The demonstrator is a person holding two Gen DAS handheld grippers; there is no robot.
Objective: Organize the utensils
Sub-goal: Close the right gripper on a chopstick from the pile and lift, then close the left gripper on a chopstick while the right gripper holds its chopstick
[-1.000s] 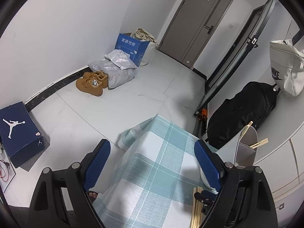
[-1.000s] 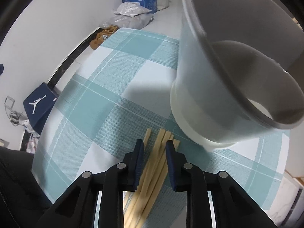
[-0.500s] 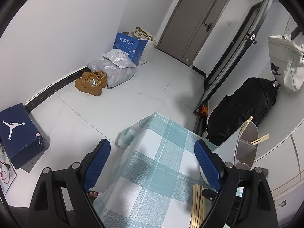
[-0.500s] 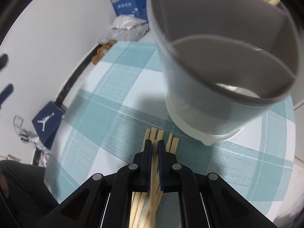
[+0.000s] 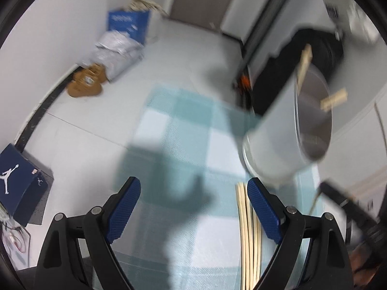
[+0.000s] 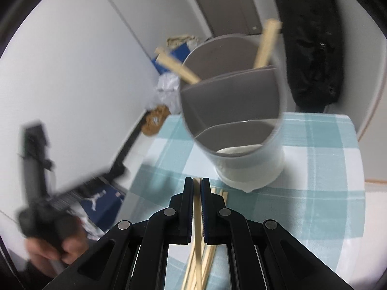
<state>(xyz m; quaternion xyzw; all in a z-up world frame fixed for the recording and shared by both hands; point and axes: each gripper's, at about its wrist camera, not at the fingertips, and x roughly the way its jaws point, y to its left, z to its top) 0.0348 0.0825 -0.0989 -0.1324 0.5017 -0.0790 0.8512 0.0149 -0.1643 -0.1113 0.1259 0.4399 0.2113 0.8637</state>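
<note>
Checked cloth (image 5: 183, 130) lay bare across centre and left of left-wrist frame. Grey holder (image 5: 285, 130) blocked right side, loose chopsticks (image 5: 246, 229) just below its base, lower right.

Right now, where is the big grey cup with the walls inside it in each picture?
Left wrist view: the grey divided utensil holder sits at the right, beyond the loose wooden chopsticks.
Right wrist view: it stands at centre, just past the right gripper, which is shut on one chopstick.
Shared landmark: the teal checked tablecloth under it.
</note>
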